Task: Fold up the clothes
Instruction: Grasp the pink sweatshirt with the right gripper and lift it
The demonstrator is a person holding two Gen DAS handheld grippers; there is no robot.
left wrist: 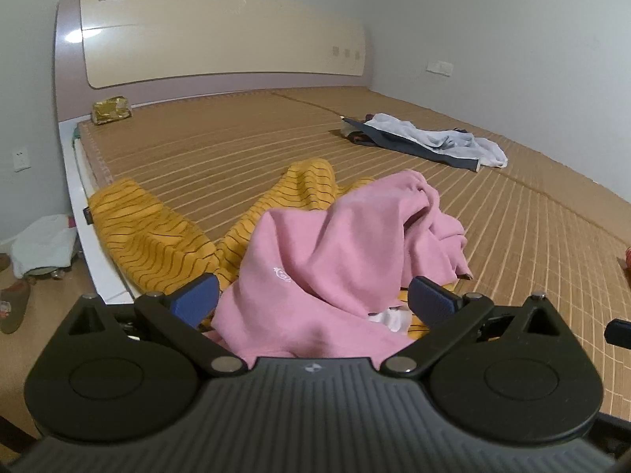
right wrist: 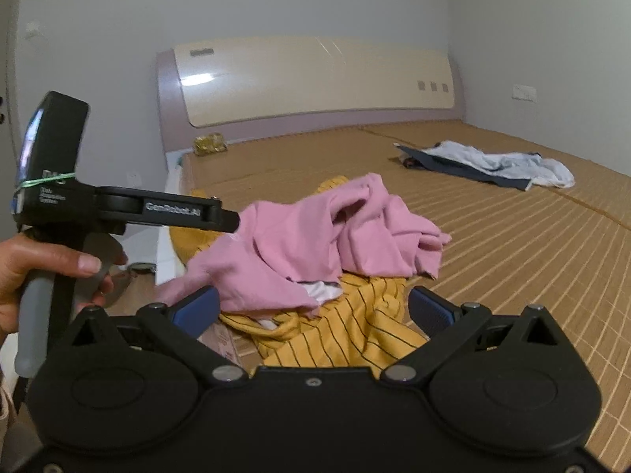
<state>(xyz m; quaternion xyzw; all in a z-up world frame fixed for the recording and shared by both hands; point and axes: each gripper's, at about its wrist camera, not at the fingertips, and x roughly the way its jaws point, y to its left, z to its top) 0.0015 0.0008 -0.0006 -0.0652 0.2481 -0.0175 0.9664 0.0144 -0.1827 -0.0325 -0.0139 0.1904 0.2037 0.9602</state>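
A crumpled pink sweatshirt [left wrist: 339, 252] lies on top of a yellow striped garment [left wrist: 150, 236] near the bed's front left corner. My left gripper [left wrist: 314, 301] is open, its blue pads [left wrist: 197, 299] wide apart with pink cloth bunched between them. In the right wrist view a hand [right wrist: 23, 268] holds the left gripper [right wrist: 230, 222], whose tip touches the pink sweatshirt [right wrist: 307, 236]. My right gripper [right wrist: 314, 309] is open just above the yellow striped garment [right wrist: 347, 335], with nothing gripped.
A bamboo mat [left wrist: 512, 236] covers the bed. Light blue and navy clothes [left wrist: 434, 142] lie at the far right. A gold packet [left wrist: 110, 110] sits by the headboard [left wrist: 221, 39]. The bed's white edge [left wrist: 79, 197] borders floor holding a slipper [left wrist: 14, 307] and white bag [left wrist: 43, 244].
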